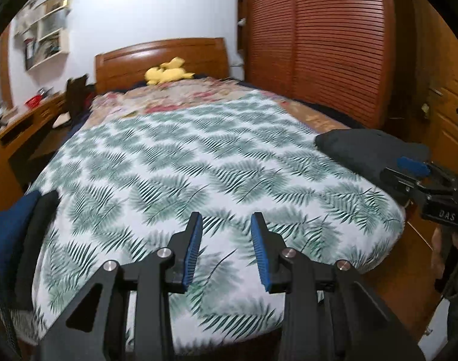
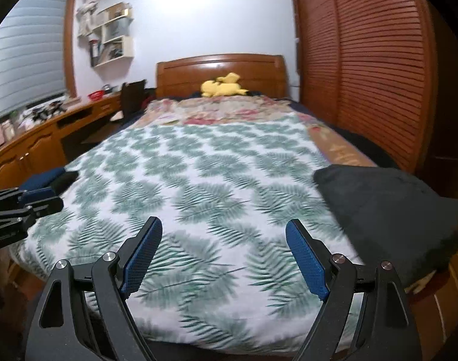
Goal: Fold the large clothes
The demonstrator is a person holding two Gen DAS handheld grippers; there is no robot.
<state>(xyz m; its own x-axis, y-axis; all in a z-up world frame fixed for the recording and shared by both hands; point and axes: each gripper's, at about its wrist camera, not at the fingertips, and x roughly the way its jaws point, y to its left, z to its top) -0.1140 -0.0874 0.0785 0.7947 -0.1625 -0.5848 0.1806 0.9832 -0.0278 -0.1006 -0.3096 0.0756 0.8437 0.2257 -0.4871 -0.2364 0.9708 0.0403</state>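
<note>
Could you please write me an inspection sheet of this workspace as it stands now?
Surface: bed under a leaf-print sheet, floral cover beyond it.
Job's things: dark garment on the bed's right edge; blue cloth and black cloth at the left edge.
Clutter: yellow plush by the headboard.
Grippers: left tongs open and empty above the sheet; right tongs open wider, empty.
Cables: nothing seen.
Surroundings: slatted wardrobe on the right, desk and wall shelf on the left, window blind.
</note>
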